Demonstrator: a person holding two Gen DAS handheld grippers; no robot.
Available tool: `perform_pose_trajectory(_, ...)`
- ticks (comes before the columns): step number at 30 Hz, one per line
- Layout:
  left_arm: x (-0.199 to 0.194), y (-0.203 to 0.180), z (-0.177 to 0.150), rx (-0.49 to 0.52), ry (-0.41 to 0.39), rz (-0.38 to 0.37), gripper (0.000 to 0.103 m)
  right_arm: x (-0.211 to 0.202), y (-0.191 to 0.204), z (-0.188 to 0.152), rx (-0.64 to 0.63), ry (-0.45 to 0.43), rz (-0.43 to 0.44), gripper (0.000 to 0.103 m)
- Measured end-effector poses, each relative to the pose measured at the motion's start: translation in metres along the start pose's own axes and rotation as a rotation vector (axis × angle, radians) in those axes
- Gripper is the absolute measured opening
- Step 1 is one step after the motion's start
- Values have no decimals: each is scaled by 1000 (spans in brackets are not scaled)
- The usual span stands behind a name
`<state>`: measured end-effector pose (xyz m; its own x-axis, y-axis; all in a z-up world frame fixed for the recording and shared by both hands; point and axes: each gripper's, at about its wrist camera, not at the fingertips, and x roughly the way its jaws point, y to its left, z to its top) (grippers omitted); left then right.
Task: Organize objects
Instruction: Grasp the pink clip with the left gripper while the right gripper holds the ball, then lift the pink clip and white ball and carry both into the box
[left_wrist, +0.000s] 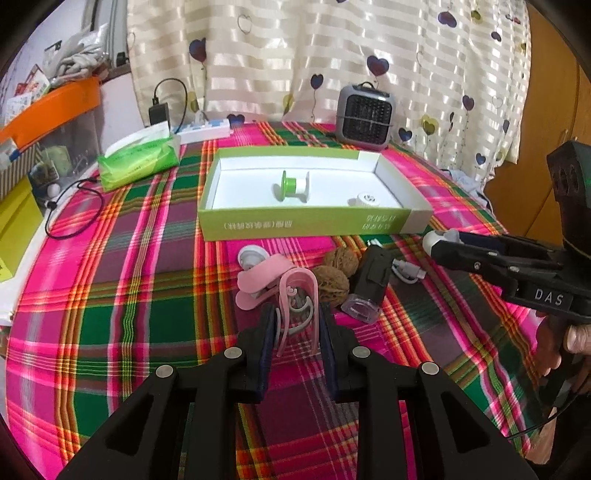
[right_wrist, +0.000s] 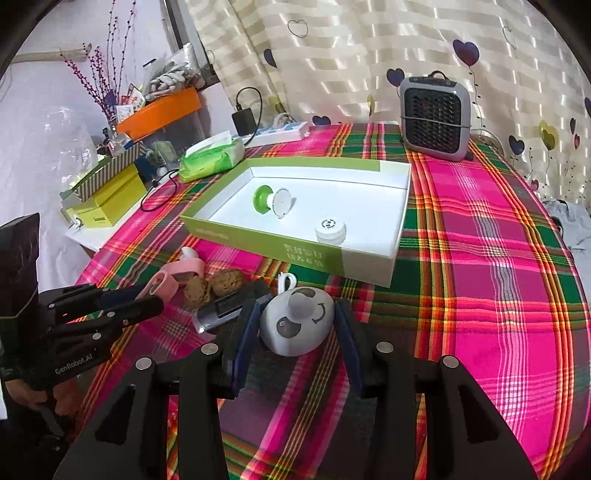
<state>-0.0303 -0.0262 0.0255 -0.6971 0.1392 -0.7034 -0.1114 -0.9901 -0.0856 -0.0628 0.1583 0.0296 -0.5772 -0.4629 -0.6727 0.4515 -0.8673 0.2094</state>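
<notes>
2 pieces already lie in the green-and-white box (left_wrist: 314, 221) at the centre of your left wrist view: a green-and-white spool (left_wrist: 291, 186) near its middle and a white round cap (left_wrist: 364, 200) in its lower right corner. That is the finished part, as far as the frames show.

Your left gripper (left_wrist: 297, 321) at the lower centre of that view is clenched on a pink U-shaped clip (left_wrist: 299, 295), its pads pressing the clip's 2 arms. The clip appears raised just above the table (left_wrist: 110, 314), though the fisheye makes that hard to judge.

Your right gripper (right_wrist: 295, 325), lower centre of the right wrist view, grasps a white egg-shaped gadget with a grey knob (right_wrist: 295, 325), one pad on each flank. It sits short of the box's near wall, so it has not been delivered yet.

Left on the plaid cloth in front of the box, in the middle of the left wrist view:
- a second pink clip (left_wrist: 258, 286) with a white suction disc (left_wrist: 251, 256) just behind it
- 2 walnuts (left_wrist: 334, 275), touching each other
- a black device with a clear end (left_wrist: 367, 284), lying against the walnuts
- a white cable end (left_wrist: 406, 273) just to its right

By my reading you are roughly a third through: 2 items boxed, 2 in hand, and about 5 more waiting in the pile.
</notes>
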Motion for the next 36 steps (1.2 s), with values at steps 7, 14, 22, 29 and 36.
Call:
perform_pose_trajectory(7,-7,-3,2,1,-21,-11,21,-8,6,-1,-12,-19,17,43)
perform_pose_trajectory(14,-9,-7,6,0,-33,-21,21,-13,12,0,-28,-37,30,43)
perform_pose_trajectory(22,-5,-12,14,15,-41,-39,21,-12,13,3,-34,-41,34,43)
perform_pose_trajectory(29,1,-16,21,25,-38,-45,21,-7,15,8,-43,-39,40,43)
perform_pose_trajectory(36,6,-19,29,32,-38,-44,21,-3,16,15,-54,-41,43,43)
